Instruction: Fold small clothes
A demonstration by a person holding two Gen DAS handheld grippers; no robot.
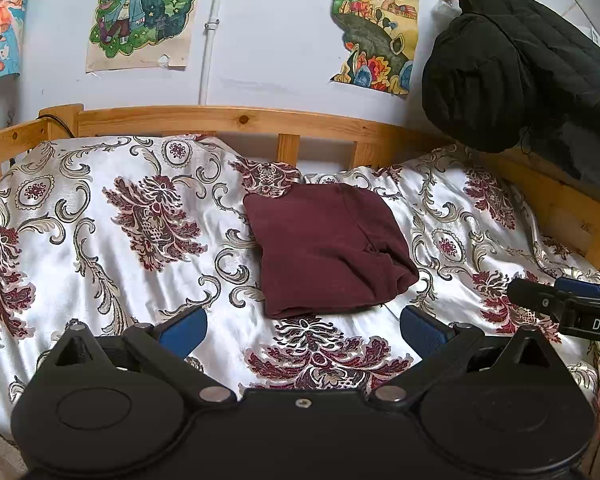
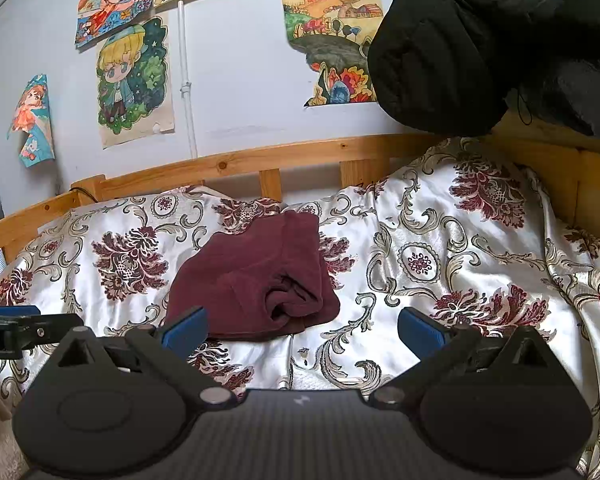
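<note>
A maroon garment lies folded into a small square on the floral bedspread; its bunched edge faces front right. In the right wrist view the same garment sits left of centre. My left gripper hovers open just in front of it, blue pads apart, holding nothing. My right gripper is also open and empty, its left pad close to the garment's near edge. The right gripper's tip shows at the left wrist view's right edge, and the left gripper's tip at the other view's left edge.
A wooden bed rail runs behind the bedspread along a white wall with drawings. A black padded jacket hangs over the bed's right end. The bedspread is wrinkled at the right.
</note>
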